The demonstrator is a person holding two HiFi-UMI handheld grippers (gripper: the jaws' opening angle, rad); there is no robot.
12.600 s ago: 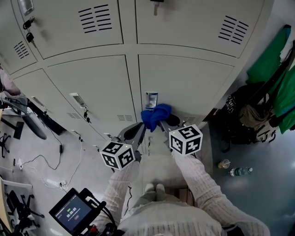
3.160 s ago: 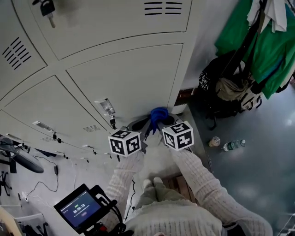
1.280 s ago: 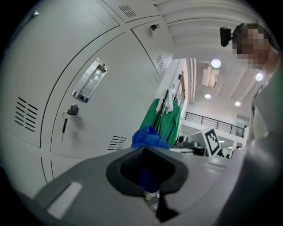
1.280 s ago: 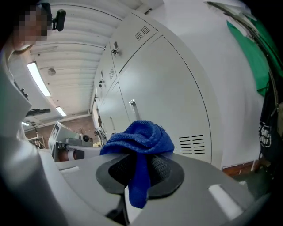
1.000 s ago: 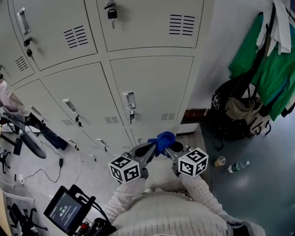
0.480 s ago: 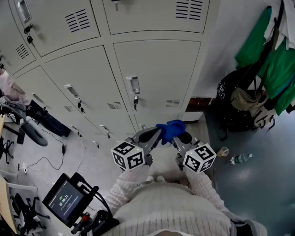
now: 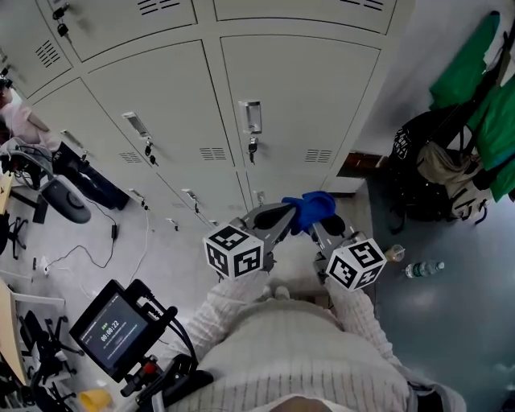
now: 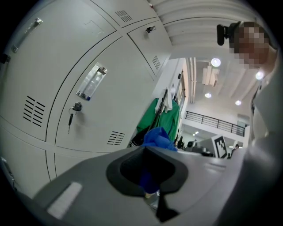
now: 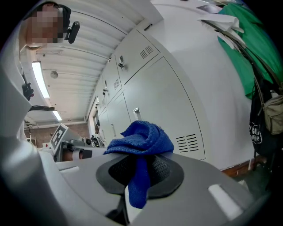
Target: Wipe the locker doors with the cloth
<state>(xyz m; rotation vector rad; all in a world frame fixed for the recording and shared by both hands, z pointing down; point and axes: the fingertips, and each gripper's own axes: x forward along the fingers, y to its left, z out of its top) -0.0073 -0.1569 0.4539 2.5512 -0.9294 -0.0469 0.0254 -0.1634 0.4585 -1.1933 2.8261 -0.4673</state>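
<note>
Left tool [image 7: 283, 219] and right tool [image 7: 320, 231] both pinch the bunched blue cloth [image 7: 312, 208] before the grey metal locker doors [image 7: 298, 96], probably steadying it for wiping.

Green clothes [image 7: 475, 72] hung at the right, above a black bag [image 7: 414, 161] and a tan bag [image 7: 444, 165]. A plastic bottle [image 7: 424, 268] lay on the grey floor [image 7: 451, 322] near a small cup [image 7: 394, 253]. At the lower left, a little screen [image 7: 107, 330] glowed.

The tail of the cloth [image 9: 140, 137] vanishes between the jaws of the right claw [image 9: 136, 178]; green clothes [image 7: 471, 76] run past the right edge; the upper lockers [image 7: 121, 24] are cropped.
</note>
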